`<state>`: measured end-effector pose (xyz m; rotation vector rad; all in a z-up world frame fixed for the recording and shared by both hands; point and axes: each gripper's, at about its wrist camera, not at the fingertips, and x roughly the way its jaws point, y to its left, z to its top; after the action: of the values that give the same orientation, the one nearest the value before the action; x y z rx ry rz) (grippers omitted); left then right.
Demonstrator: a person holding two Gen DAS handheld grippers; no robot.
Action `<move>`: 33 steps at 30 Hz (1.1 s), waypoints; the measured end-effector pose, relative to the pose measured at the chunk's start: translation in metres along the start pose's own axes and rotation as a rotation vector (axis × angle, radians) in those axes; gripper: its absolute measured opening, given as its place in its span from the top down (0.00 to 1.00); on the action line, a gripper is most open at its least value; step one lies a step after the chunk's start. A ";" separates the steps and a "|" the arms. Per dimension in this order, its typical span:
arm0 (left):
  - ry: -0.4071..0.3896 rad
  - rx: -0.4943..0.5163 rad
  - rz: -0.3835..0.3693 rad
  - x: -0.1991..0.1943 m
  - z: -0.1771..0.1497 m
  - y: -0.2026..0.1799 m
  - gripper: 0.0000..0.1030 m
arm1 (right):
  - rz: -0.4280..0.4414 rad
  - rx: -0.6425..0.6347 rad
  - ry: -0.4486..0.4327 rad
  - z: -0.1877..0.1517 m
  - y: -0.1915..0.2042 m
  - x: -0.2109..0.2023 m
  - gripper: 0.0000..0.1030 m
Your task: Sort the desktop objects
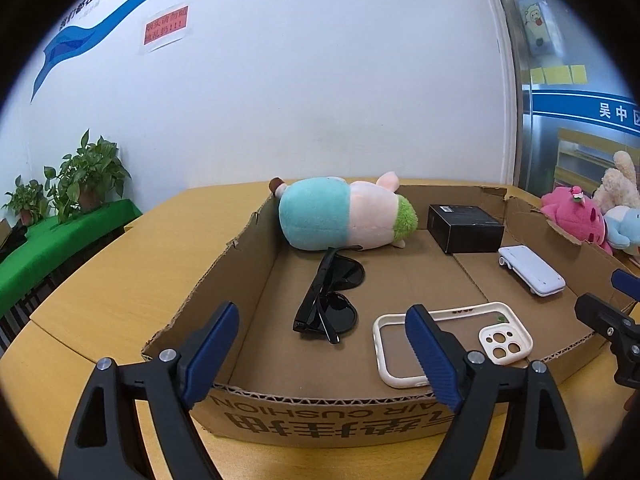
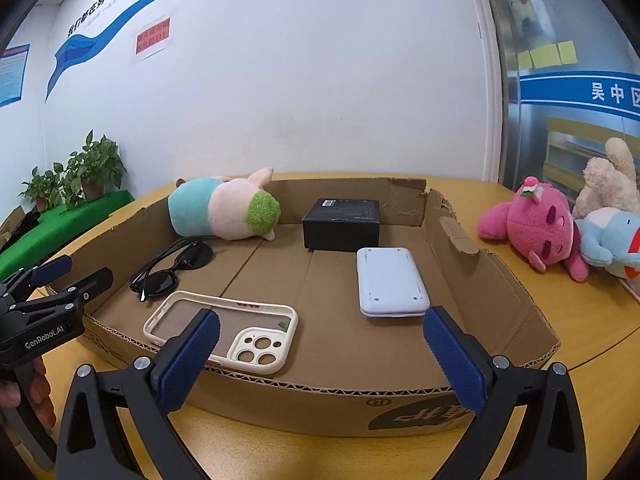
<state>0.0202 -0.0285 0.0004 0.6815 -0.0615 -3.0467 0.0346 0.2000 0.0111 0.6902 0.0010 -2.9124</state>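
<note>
A shallow cardboard box [image 1: 320, 412] [image 2: 496, 280] lies on the wooden table. Inside lie a teal-and-pink plush toy [image 1: 344, 216] [image 2: 220, 212], black sunglasses [image 1: 332, 296] [image 2: 172, 268], a black box [image 1: 464, 226] [image 2: 340, 226], a white flat device [image 1: 532, 270] [image 2: 390, 288] and a cream phone case [image 1: 452, 340] [image 2: 224, 328]. My left gripper [image 1: 322, 328] [image 2: 74, 268] is open and empty at the box's near left edge. My right gripper [image 2: 320, 334] [image 1: 600, 292] is open and empty at the near wall.
A pink plush [image 2: 536, 228] [image 1: 572, 214], a light blue plush [image 2: 612, 236] and a beige plush [image 2: 608, 176] lie on the table right of the box. Potted plants [image 1: 80, 180] stand on a green-covered table at the left. A white wall stands behind.
</note>
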 end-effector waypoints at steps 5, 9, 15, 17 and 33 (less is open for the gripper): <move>0.004 0.006 -0.016 0.001 0.001 -0.001 0.10 | -0.004 0.001 0.000 0.001 0.000 -0.001 0.00; 0.011 0.017 -0.027 0.003 0.002 -0.003 0.07 | -0.006 0.001 0.001 0.001 0.000 -0.001 0.00; 0.014 0.022 -0.039 0.003 0.001 -0.005 0.03 | -0.005 0.001 0.003 0.002 0.000 0.000 0.00; 0.014 0.022 -0.039 0.003 0.001 -0.005 0.03 | -0.006 0.001 0.002 0.002 0.000 0.000 0.00; 0.013 0.019 -0.036 0.004 0.001 -0.004 0.03 | -0.006 0.001 0.002 0.002 -0.001 0.001 0.00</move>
<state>0.0164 -0.0243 -0.0007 0.7120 -0.0794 -3.0798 0.0327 0.2005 0.0127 0.6947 0.0019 -2.9178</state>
